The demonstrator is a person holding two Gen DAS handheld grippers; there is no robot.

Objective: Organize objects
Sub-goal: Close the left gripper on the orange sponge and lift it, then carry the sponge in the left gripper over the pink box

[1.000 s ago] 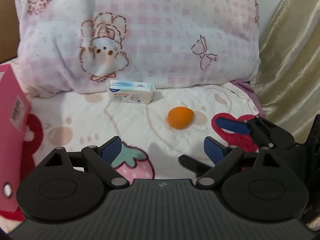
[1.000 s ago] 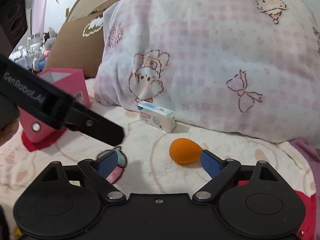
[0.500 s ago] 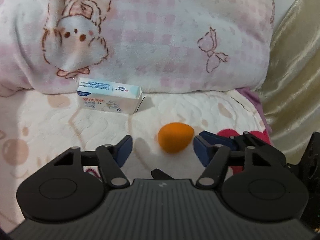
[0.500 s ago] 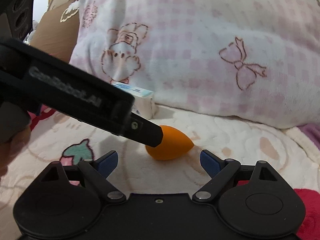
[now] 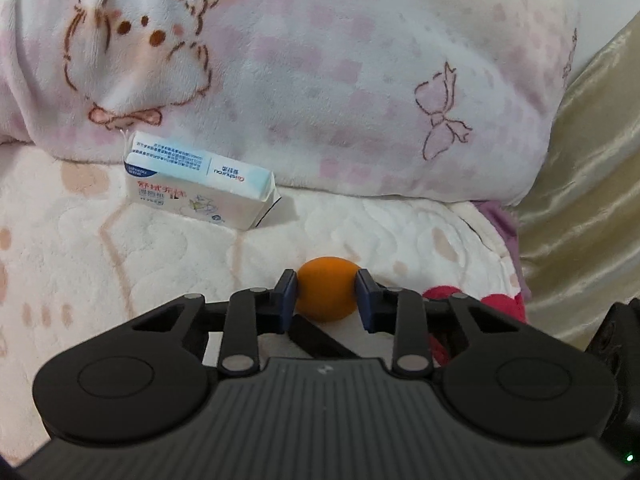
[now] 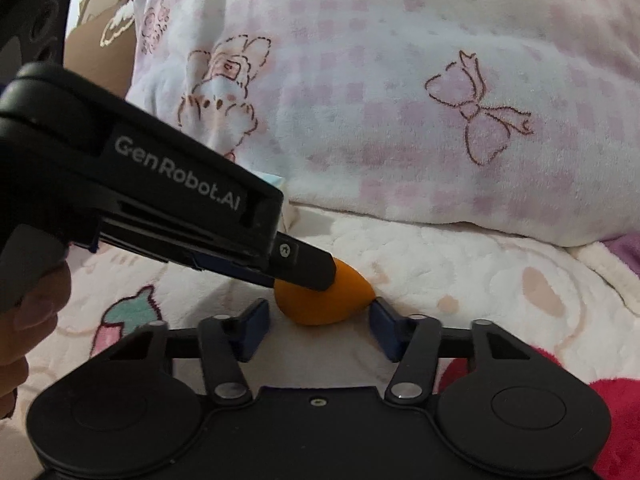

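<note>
An orange egg-shaped sponge (image 5: 326, 286) lies on the cream printed blanket (image 5: 120, 260). My left gripper (image 5: 326, 300) has both blue pads pressed against the sponge's sides, and its jaws are closing. In the right wrist view the left gripper (image 6: 316, 276) reaches in from the left over the sponge (image 6: 320, 304). My right gripper (image 6: 320, 320) sits just in front, jaws closing, with the sponge between its fingers. Its right pad (image 6: 382, 320) is at the pointed end, and a small gap shows at the left pad (image 6: 256, 326).
A white and light-blue tissue pack (image 5: 200, 184) lies against the pink checked pillow (image 5: 340, 80) behind the sponge. Gold satin fabric (image 5: 592, 200) hangs at the right. A hand (image 6: 28, 320) holds the left gripper's handle.
Both grippers moved forward and down to the sponge. The left jaws closed from wide onto it. The right jaws narrowed around it. The pink box left the view.
</note>
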